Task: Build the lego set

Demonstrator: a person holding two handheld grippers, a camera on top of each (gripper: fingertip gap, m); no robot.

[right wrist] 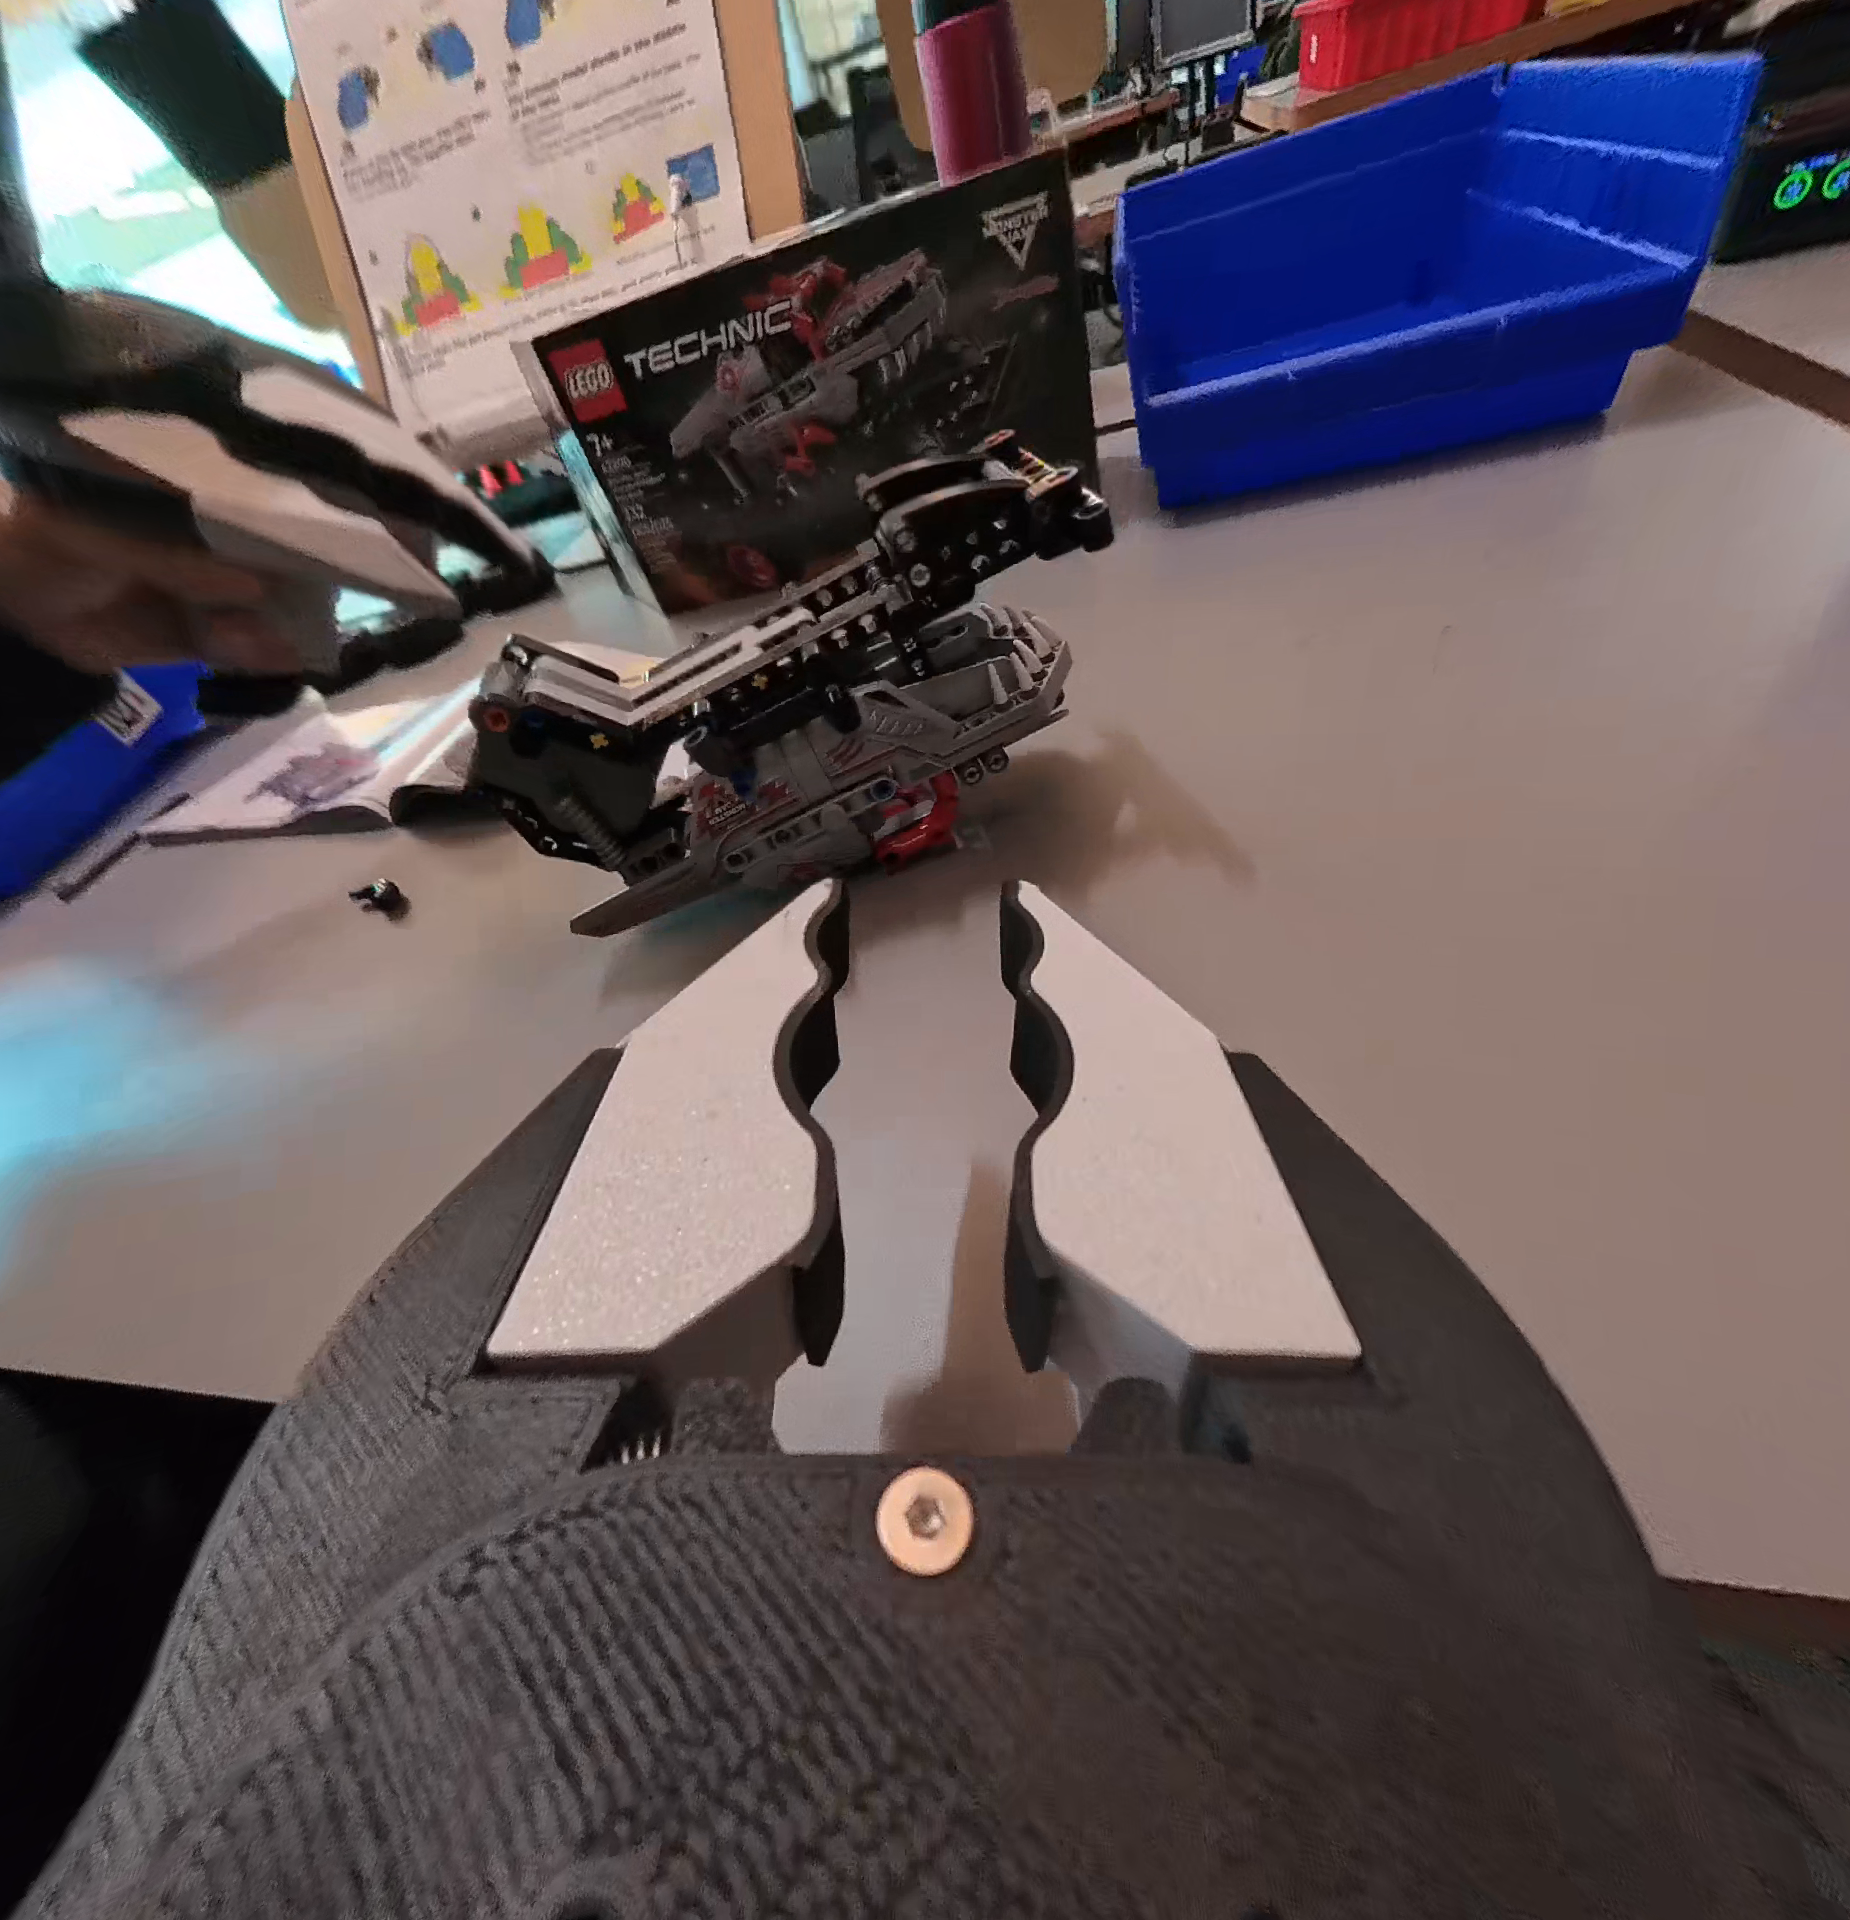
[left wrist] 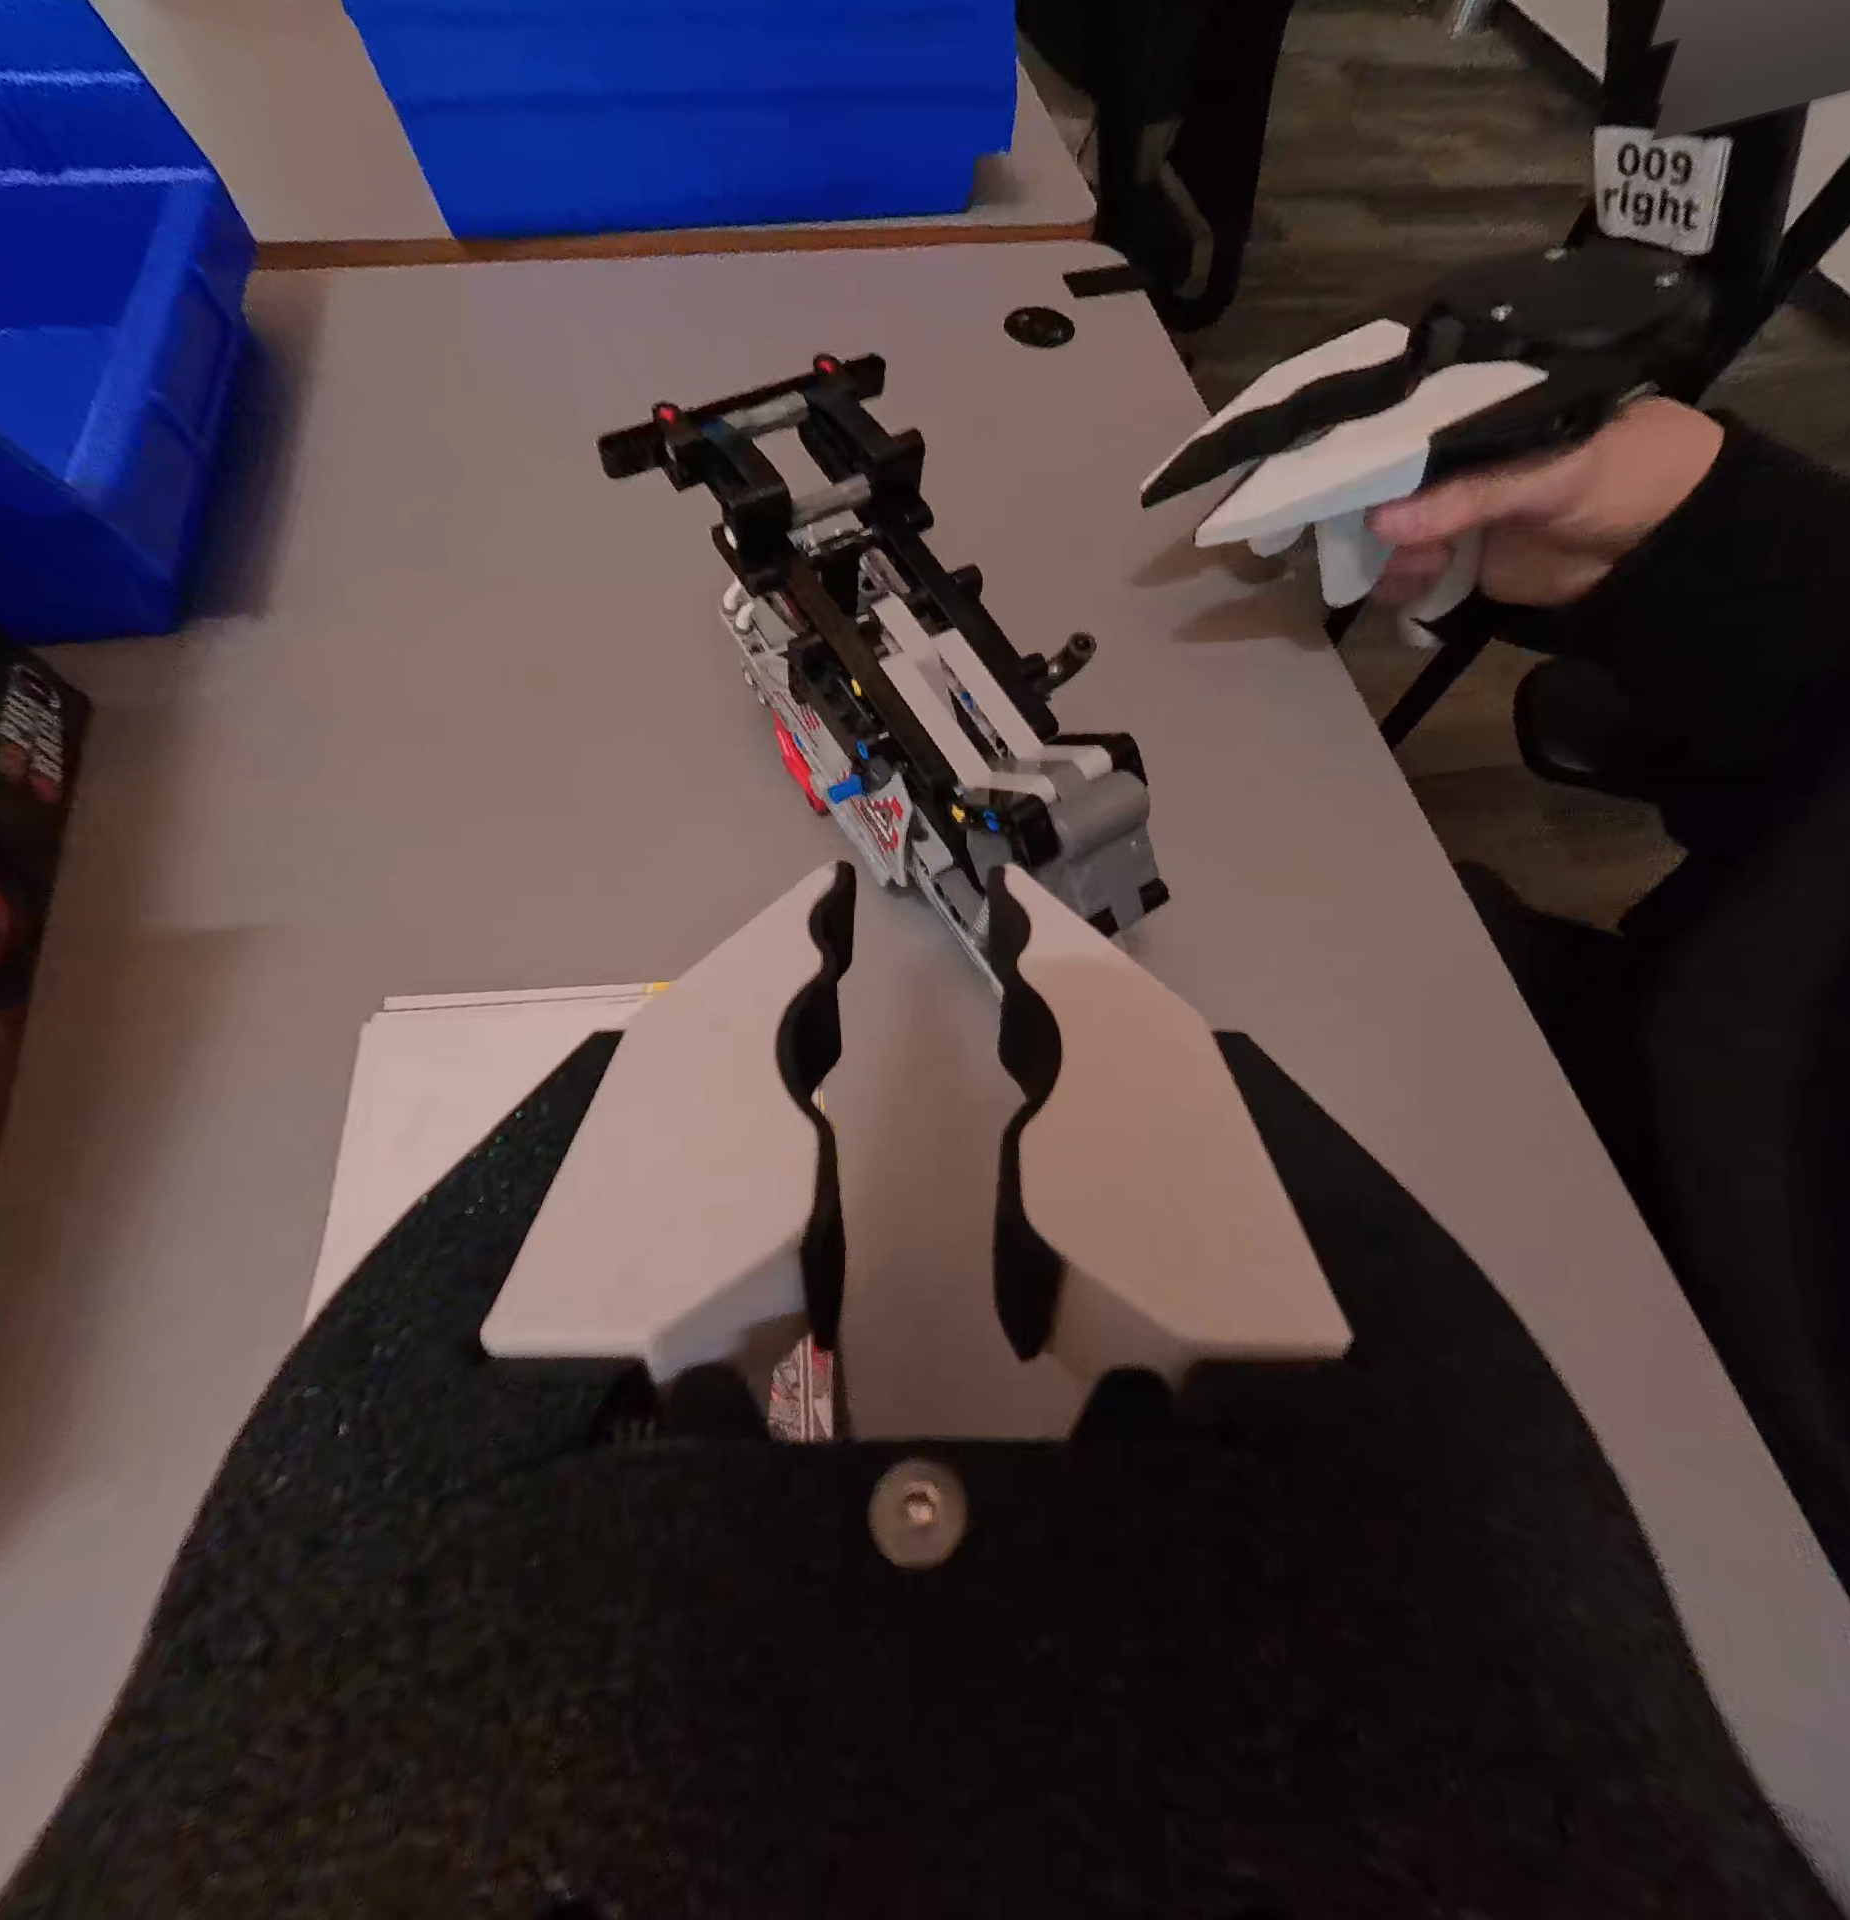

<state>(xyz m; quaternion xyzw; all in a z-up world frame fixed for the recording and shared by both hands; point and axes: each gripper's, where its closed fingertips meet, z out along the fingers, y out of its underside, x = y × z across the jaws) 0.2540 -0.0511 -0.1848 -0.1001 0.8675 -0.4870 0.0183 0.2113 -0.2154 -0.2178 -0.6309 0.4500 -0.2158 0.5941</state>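
Observation:
A partly built grey, black and red lego vehicle (left wrist: 879, 665) lies on the grey table (left wrist: 464, 540). My left gripper (left wrist: 921, 883) is open and empty, its fingertips just short of the model's near end. My right gripper (right wrist: 921, 894) is open and empty, its tips close to the model's side (right wrist: 796, 727). A small loose black piece (right wrist: 381, 896) lies on the table left of the model. The right gripper (left wrist: 1316, 457) shows in the left wrist view, held by a hand off the table's right edge. The left gripper (right wrist: 277, 499) shows blurred in the right wrist view.
Blue bins (left wrist: 100, 364) (left wrist: 692, 104) stand at the back left; one (right wrist: 1399, 281) also shows in the right wrist view. The set's box (right wrist: 827, 384) stands behind the model. An open instruction booklet (right wrist: 308, 769) (left wrist: 464, 1091) lies under my left gripper. The table edge (left wrist: 1420, 831) runs on the right. Left tips to right tips: about 20 centimetres.

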